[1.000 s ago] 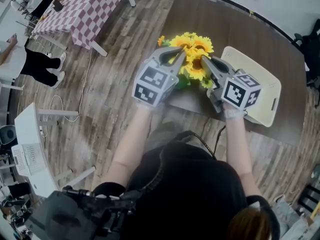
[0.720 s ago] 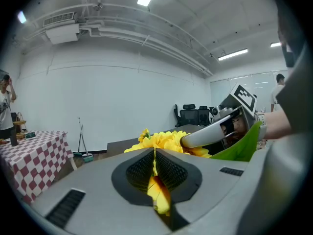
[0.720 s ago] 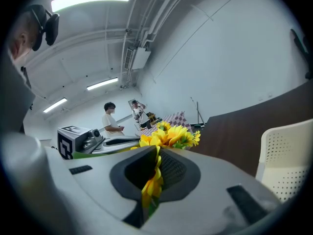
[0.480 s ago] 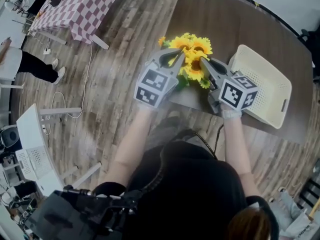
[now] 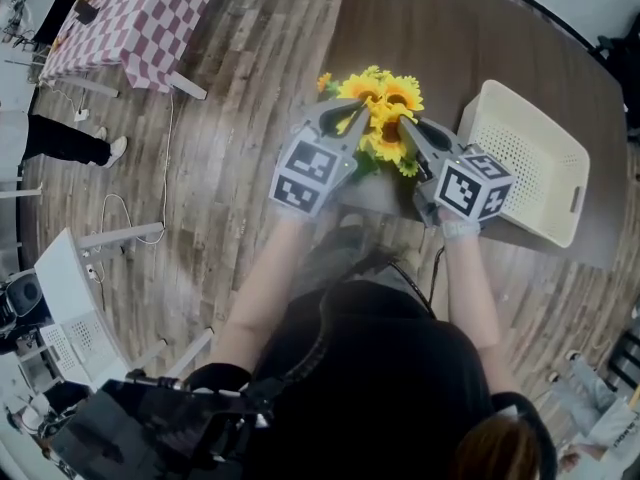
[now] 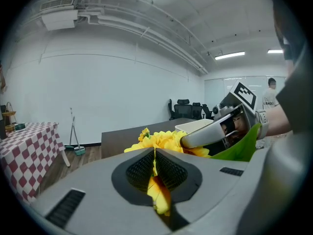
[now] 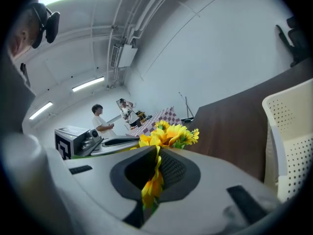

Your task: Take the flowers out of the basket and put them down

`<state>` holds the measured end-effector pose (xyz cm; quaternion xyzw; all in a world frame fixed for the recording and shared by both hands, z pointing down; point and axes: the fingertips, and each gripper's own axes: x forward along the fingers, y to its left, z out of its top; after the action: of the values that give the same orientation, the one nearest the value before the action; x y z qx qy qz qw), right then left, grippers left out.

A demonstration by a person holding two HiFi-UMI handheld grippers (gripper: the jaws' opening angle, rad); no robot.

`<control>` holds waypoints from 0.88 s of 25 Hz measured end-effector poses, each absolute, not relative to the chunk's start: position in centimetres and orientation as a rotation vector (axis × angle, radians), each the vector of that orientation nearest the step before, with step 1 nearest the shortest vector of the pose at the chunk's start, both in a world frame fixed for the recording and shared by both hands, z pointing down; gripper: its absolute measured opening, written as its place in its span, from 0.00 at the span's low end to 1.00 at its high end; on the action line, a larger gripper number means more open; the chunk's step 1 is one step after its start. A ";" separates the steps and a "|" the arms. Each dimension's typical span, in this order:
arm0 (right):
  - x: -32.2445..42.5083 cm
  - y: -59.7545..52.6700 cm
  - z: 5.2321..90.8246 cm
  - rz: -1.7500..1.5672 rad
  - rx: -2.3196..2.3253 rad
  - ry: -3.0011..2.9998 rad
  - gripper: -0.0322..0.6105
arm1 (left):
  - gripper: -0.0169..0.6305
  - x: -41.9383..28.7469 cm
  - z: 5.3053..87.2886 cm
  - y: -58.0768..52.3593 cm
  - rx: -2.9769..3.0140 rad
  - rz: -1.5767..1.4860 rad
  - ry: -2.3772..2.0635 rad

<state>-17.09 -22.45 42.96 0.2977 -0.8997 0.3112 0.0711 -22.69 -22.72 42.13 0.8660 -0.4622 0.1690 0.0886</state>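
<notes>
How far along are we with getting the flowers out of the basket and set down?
Done: the flowers are out of the basket, which sits empty on the table beside them. In hand: the left gripper and right gripper are both shut on the bunch. Left: lay the flowers down and let go; whether they already touch the table I cannot tell.

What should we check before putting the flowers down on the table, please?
1. Left gripper shut on the flowers: ok.
2. Right gripper shut on the flowers: ok.
3. Flowers out of the basket: ok, they are held to its left.
4. Bare table beside the basket for setting down: ok.
5. Stems clear of the table edge: cannot tell, the grippers hide them.
</notes>
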 end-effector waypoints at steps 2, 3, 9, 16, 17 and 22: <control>-17.1 -22.4 43.3 0.942 0.913 -2.694 0.07 | 0.04 -22.7 42.5 -22.7 2.576 0.502 -1.363; -17.2 -22.5 43.5 0.945 0.919 -2.689 0.07 | 0.04 -22.8 42.7 -22.8 2.573 0.502 -1.357; -17.2 -22.8 44.4 0.969 0.949 -2.662 0.07 | 0.04 -22.8 43.6 -23.2 2.569 0.511 -1.325; -17.2 -23.0 45.6 0.986 0.975 -2.631 0.07 | 0.04 -22.8 44.7 -23.4 2.563 0.525 -1.289; -17.1 -23.0 45.6 0.988 0.979 -2.628 0.07 | 0.04 -22.7 44.8 -23.5 2.562 0.525 -1.284; -16.9 -23.2 46.2 1.003 0.989 -2.613 0.07 | 0.04 -22.5 45.2 -23.7 2.563 0.526 -1.264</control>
<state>-16.95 -23.17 46.16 0.3320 -0.8769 0.3366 0.0864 -22.54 -23.67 45.19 0.8759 -0.4321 0.1796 0.1174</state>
